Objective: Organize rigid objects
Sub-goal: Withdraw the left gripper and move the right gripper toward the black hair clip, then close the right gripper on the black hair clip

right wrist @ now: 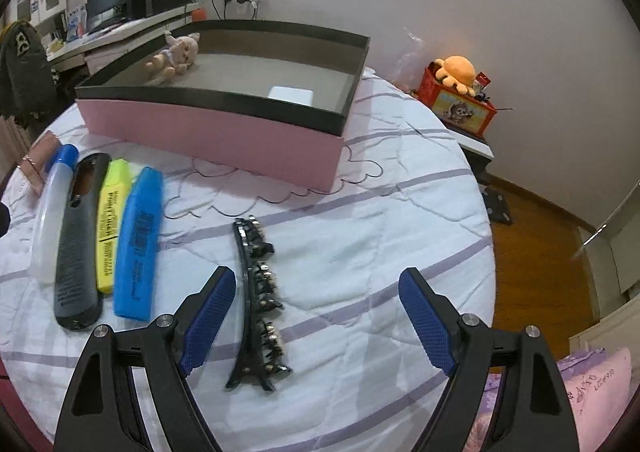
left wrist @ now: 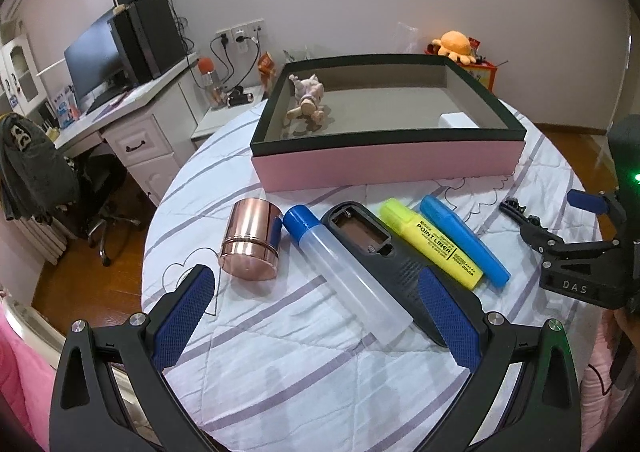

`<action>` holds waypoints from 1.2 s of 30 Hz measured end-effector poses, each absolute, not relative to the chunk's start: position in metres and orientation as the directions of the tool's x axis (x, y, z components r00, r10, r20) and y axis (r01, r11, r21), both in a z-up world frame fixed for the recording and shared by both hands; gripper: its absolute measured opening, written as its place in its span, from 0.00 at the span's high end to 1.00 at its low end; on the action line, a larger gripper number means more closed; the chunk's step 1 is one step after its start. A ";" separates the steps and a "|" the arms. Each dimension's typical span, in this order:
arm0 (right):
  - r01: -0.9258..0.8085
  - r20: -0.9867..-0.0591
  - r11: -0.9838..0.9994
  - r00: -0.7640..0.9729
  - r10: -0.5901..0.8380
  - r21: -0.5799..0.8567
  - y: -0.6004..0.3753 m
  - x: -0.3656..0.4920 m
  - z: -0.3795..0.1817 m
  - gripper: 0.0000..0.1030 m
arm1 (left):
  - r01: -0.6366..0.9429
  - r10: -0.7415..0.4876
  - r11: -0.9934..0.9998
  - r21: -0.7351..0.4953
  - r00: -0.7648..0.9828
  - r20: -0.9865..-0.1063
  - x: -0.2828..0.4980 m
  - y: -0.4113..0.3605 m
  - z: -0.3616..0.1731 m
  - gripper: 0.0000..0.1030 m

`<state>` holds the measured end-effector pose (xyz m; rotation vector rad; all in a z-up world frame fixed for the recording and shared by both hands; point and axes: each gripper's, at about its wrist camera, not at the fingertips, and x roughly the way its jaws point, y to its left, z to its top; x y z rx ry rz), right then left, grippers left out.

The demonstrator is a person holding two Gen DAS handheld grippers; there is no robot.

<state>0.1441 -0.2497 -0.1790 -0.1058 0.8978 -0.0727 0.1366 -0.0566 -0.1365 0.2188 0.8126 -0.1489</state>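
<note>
The right claw point(right wrist: 316, 316) hangs spread wide and empty over the quilt-covered worktop point(right wrist: 380, 252), and the black beaded hair clip point(right wrist: 258, 304) lies right under it, closer to the left pad than the right. The clip's long axis runs away from the claw toward the pink box point(right wrist: 224, 140), almost in line with the fingers, so the pads look set to close across its narrow width with little wrist turn. It is the nearer hand for this piece. The left claw point(left wrist: 316, 316) is also released, straddling the clear tube with the blue cap point(left wrist: 344, 268) and the dark grey remote point(left wrist: 384, 260); the yellow highlighter point(left wrist: 430, 242), blue highlighter point(left wrist: 464, 240) and copper tin point(left wrist: 252, 240) lie alongside. The box already holds a small doll point(left wrist: 308, 100) and, I think, a white block point(left wrist: 458, 120), though it is half hidden by the rim.
</note>
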 end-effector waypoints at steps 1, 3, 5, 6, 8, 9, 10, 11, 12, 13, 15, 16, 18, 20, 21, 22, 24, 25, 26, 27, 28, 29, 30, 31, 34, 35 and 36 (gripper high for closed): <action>0.015 -0.778 0.992 0.620 -0.105 -0.122 -0.251 0.145 -0.180 0.17 | 0.217 -0.049 0.967 0.135 0.677 -0.734 0.137 -0.057 -0.138 0.00; -0.002 -0.790 0.996 0.609 -0.067 -0.085 -0.253 0.148 -0.182 0.17 | 0.222 -0.051 0.966 0.135 0.673 -0.738 0.138 -0.058 -0.140 0.00; -0.020 -0.797 0.999 0.604 -0.014 -0.032 -0.256 0.151 -0.186 0.17 | 0.230 -0.056 0.964 0.135 0.669 -0.742 0.139 -0.059 -0.142 0.00; -0.025 -0.796 0.999 0.606 -0.006 -0.026 -0.256 0.151 -0.186 0.18 | 0.230 -0.055 0.964 0.135 0.668 -0.742 0.139 -0.058 -0.142 0.00; -0.036 -0.795 0.999 0.606 0.010 -0.015 -0.256 0.151 -0.187 0.26 | 0.230 -0.056 0.964 0.133 0.664 -0.745 0.141 -0.058 -0.144 0.00; -0.042 -0.796 0.999 0.604 0.027 0.003 -0.256 0.152 -0.188 0.31 | 0.230 -0.056 0.964 0.133 0.663 -0.746 0.141 -0.058 -0.144 0.00; -0.045 -0.797 0.999 0.603 0.037 0.012 -0.256 0.153 -0.188 0.33 | 0.230 -0.055 0.964 0.133 0.663 -0.746 0.141 -0.057 -0.144 0.00; -0.051 -0.797 0.999 0.603 0.040 0.012 -0.255 0.153 -0.188 0.40 | 0.229 -0.055 0.964 0.132 0.664 -0.746 0.142 -0.056 -0.144 0.00; -0.062 -0.797 0.998 0.602 0.053 0.020 -0.254 0.154 -0.187 0.48 | 0.229 -0.057 0.965 0.131 0.664 -0.745 0.142 -0.056 -0.143 0.00; -0.067 -0.797 0.997 0.601 0.061 0.026 -0.253 0.153 -0.187 0.52 | 0.230 -0.060 0.965 0.127 0.665 -0.744 0.142 -0.055 -0.143 0.00; -0.081 -0.800 0.996 0.596 0.072 0.029 -0.250 0.154 -0.185 0.66 | 0.228 -0.062 0.966 0.123 0.667 -0.743 0.143 -0.054 -0.142 0.00; -0.085 -0.800 0.996 0.595 0.076 0.032 -0.249 0.155 -0.185 0.71 | 0.227 -0.063 0.966 0.122 0.667 -0.742 0.143 -0.054 -0.142 0.00; -0.095 -0.804 0.995 0.588 0.087 0.038 -0.245 0.154 -0.183 0.83 | 0.226 -0.065 0.967 0.119 0.668 -0.741 0.143 -0.053 -0.141 0.00; -0.099 -0.806 0.995 0.586 0.082 0.030 -0.241 0.153 -0.182 0.83 | 0.229 -0.071 0.967 0.115 0.668 -0.741 0.144 -0.052 -0.140 0.00; -0.097 -0.805 0.995 0.587 0.083 0.032 -0.240 0.152 -0.182 0.83 | 0.229 -0.071 0.967 0.115 0.670 -0.739 0.144 -0.052 -0.139 0.00; -0.093 -0.804 0.995 0.588 0.086 0.038 -0.241 0.152 -0.181 0.83 | 0.228 -0.071 0.967 0.114 0.671 -0.738 0.145 -0.052 -0.139 0.00; -0.080 -0.800 0.995 0.593 0.090 0.053 -0.241 0.150 -0.179 0.83 | 0.228 -0.074 0.967 0.112 0.673 -0.736 0.145 -0.051 -0.138 0.00; -0.076 -0.797 0.995 0.597 0.092 0.059 -0.241 0.149 -0.177 0.83 | 0.229 -0.077 0.967 0.109 0.676 -0.733 0.145 -0.051 -0.137 0.00; -0.074 -0.796 0.995 0.596 0.102 0.071 -0.240 0.149 -0.175 0.83 | 0.229 -0.079 0.967 0.108 0.677 -0.732 0.146 -0.051 -0.135 0.00; -0.073 -0.791 0.994 0.602 0.107 0.079 -0.240 0.148 -0.173 0.83 | 0.229 -0.080 0.968 0.107 0.681 -0.728 0.147 -0.051 -0.133 0.00; -0.068 -0.787 0.994 0.608 0.106 0.081 -0.239 0.148 -0.169 0.83 | 0.230 -0.086 0.968 0.103 0.686 -0.723 0.148 -0.051 -0.131 0.00; -0.067 -0.785 0.995 0.611 0.104 0.079 -0.237 0.148 -0.165 0.83 | 0.233 -0.093 0.967 0.099 0.689 -0.719 0.149 -0.052 -0.129 0.00; -0.067 -0.779 0.994 0.619 0.106 0.082 -0.236 0.148 -0.162 0.83 | 0.235 -0.095 0.967 0.098 0.690 -0.718 0.150 -0.053 -0.127 0.00; -0.068 -0.771 0.994 0.627 0.111 0.088 -0.235 0.148 -0.156 0.83 | 0.236 -0.097 0.967 0.097 0.693 -0.714 0.151 -0.053 -0.126 0.00; -0.080 -0.751 0.990 0.646 0.140 0.116 -0.232 0.152 -0.142 0.83 | 0.239 -0.106 0.967 0.091 0.697 -0.709 0.155 -0.052 -0.122 0.00; -0.084 -0.746 0.988 0.648 0.151 0.126 -0.232 0.155 -0.138 0.83 | 0.241 -0.108 0.966 0.090 0.699 -0.707 0.157 -0.052 -0.121 0.00; -0.085 -0.738 0.988 0.657 0.154 0.131 -0.231 0.158 -0.134 0.83 | 0.241 -0.109 0.966 0.091 0.701 -0.705 0.157 -0.052 -0.121 0.00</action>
